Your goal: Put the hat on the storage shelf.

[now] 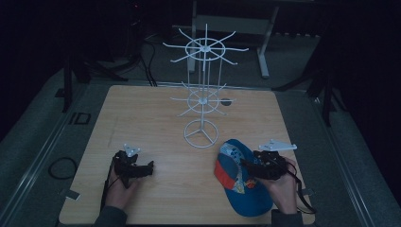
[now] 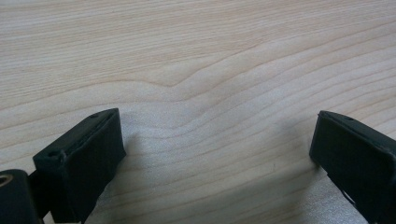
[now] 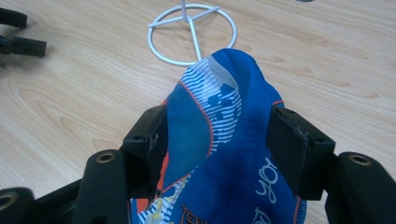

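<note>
1. The blue cap (image 1: 243,182) lies on the wooden desk (image 1: 156,123), near its front right edge, just in front of the white wire stand (image 1: 202,101).
2. The right gripper (image 3: 217,140) has its jaws wide around the cap's bunched fabric.
3. The left gripper (image 2: 217,140) rests on bare desk, jaws wide, nothing between them.

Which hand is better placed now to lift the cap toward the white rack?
Right. The right tongs already straddle the blue cap; the left tongs stand open over bare table, apart from it.
</note>
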Demonstrator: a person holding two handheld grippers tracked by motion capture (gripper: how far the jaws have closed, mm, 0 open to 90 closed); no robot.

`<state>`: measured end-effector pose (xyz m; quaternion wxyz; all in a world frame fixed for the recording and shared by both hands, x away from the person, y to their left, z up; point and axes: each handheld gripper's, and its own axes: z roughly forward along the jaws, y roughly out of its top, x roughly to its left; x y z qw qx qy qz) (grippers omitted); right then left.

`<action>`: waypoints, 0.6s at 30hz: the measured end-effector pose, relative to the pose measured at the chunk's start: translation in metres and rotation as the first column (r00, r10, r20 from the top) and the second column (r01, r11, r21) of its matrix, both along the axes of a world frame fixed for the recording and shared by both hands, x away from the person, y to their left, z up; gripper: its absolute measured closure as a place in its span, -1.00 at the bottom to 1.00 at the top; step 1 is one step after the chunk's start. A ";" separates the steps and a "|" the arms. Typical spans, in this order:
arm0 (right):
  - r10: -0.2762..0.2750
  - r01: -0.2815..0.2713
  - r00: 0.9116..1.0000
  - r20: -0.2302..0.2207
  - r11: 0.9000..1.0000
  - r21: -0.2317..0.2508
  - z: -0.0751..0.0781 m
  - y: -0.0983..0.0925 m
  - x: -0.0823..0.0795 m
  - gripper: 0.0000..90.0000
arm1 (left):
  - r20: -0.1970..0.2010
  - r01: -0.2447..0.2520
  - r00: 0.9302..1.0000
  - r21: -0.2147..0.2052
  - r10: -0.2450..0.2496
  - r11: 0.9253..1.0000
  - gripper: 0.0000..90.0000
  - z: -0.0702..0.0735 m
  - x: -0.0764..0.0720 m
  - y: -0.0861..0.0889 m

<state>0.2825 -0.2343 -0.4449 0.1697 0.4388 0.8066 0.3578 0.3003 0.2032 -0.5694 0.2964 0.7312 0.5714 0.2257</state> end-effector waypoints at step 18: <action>0.039 -0.040 0.998 -0.039 0.998 -0.041 0.010 0.003 0.012 -0.18 | 0.000 0.000 1.000 0.000 0.000 1.000 -0.93 0.000 0.000 0.000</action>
